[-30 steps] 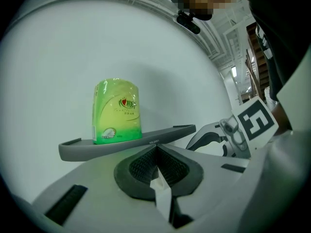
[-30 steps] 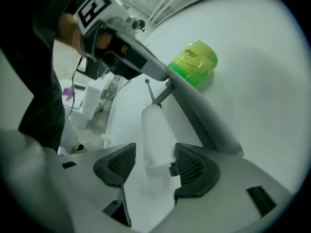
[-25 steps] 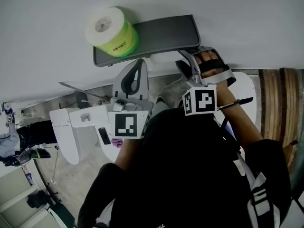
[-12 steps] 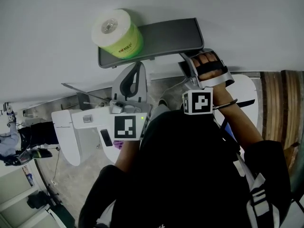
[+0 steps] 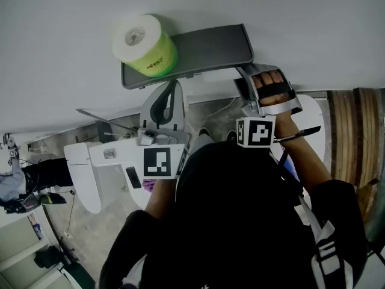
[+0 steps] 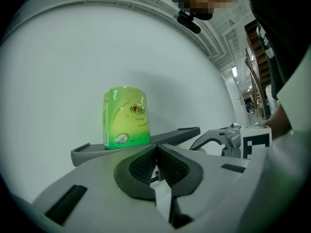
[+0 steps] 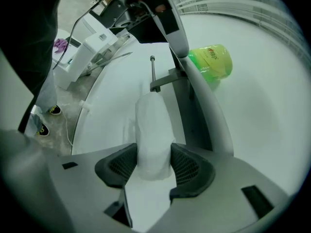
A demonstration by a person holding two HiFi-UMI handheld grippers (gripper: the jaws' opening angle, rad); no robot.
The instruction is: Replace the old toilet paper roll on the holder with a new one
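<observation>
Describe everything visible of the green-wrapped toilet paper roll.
The green-wrapped roll is a full cylinder in glossy lime-green plastic with small print on the side; its top looks white with a core hole. It stands upright on one end at the head view's left end of the grey wall shelf, close to the wall, otherwise untouched.

new roll (image 5: 143, 44): green wrapper | shelf (image 5: 210, 46): grey | old roll (image 7: 154, 130): white

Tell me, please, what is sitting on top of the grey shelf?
A green-wrapped toilet paper roll stands upright at one end of the grey shelf; the rest of its top is bare. The patch under the roll is covered.
</observation>
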